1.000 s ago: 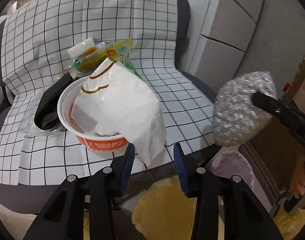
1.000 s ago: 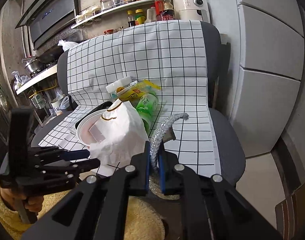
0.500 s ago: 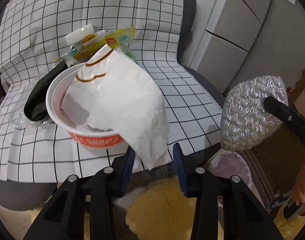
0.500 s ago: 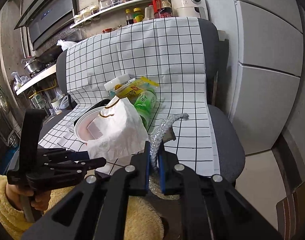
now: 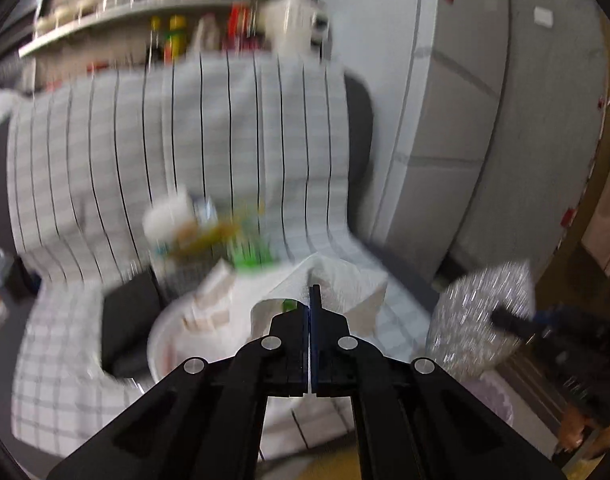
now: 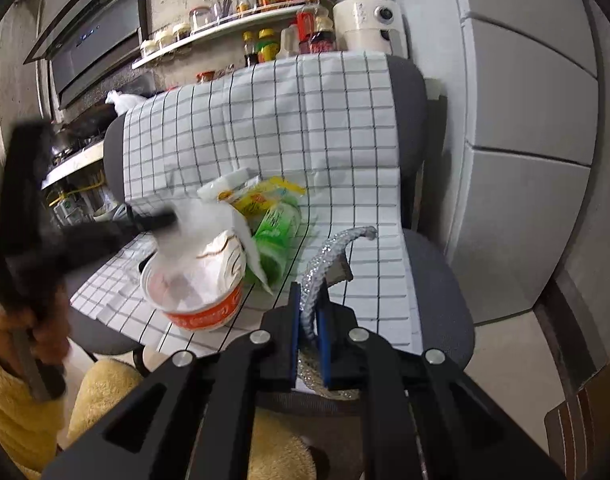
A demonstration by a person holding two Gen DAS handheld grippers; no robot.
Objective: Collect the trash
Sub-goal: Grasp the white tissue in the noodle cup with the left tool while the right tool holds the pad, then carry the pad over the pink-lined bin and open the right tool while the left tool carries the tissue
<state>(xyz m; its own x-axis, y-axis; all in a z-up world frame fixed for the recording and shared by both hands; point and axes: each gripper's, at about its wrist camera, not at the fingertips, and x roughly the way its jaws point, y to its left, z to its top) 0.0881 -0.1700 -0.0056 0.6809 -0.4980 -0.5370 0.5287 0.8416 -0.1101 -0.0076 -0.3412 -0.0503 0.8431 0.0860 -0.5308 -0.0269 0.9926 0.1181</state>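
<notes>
On the cloth-draped chair seat (image 6: pixel 369 264), the noodle cup (image 6: pixel 197 296) stands at the front left, a paper napkin (image 6: pixel 209 220) in it. Behind it lie a bottle (image 6: pixel 277 232) and snack wrappers (image 6: pixel 261 194). A shelf (image 6: pixel 225 26) runs behind the chair.

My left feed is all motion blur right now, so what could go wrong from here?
1. The left gripper pinches only an edge of the white paper napkin draped in the orange-banded noodle cup; it may tear or slip free.
2. Pulling the napkin could tip the cup off the checkered cloth.
3. The silver glittery pad in the right gripper juts out and could knock the green bottle.
</notes>
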